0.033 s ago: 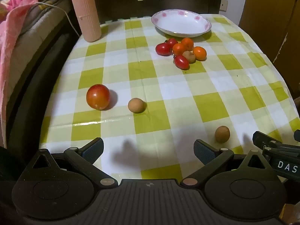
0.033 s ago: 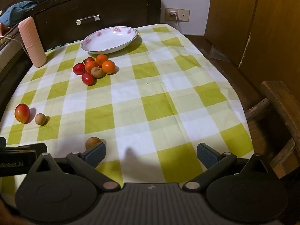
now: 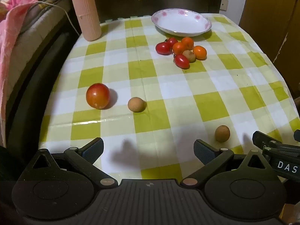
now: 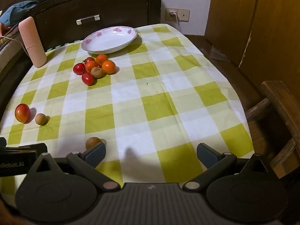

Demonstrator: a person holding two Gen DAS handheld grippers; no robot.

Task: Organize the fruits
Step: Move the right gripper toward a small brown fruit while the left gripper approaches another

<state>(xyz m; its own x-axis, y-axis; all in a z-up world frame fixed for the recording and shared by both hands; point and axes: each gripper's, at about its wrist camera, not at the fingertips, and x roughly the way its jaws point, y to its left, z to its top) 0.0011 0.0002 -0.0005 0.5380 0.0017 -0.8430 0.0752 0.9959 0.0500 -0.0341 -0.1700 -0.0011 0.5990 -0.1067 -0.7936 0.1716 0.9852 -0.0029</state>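
Although the earlier pictures were taken at the same instant, nothing is seen to differ from them: every fruit and both grippers are found in the same places.

The white shallow bowl with pink flowers on its rim (image 3: pixel 203 21) is seen at the far end of the yellow-and-white checked tablecloth (image 3: pixel 168 86), and no fruit is held in it. Just in front of the bowl, a cluster of three red tomatoes, three orange mandarins and one brown fruit (image 3: pixel 181 51) is gathered, the pieces touching. Well apart from the bowl, toward the near left, a large red tomato (image 3: pixel 97 95) is set beside a small tan round fruit (image 3: pixel 136 104). A brown round fruit (image 3: pixel 222 133) is placed at the near edge, far from the bowl.

The left gripper (image 3: pixel 148 149) is held wide open with nothing between its fingers; the right gripper (image 4: pixel 151 154) is likewise spread wide and empty.

In the right wrist view, the brown round fruit (image 4: pixel 92 142) is partly hidden behind one finger pad (image 4: pixel 95 153). A ribbed pink cylinder (image 3: pixel 85 11) is stood left of the bowl.
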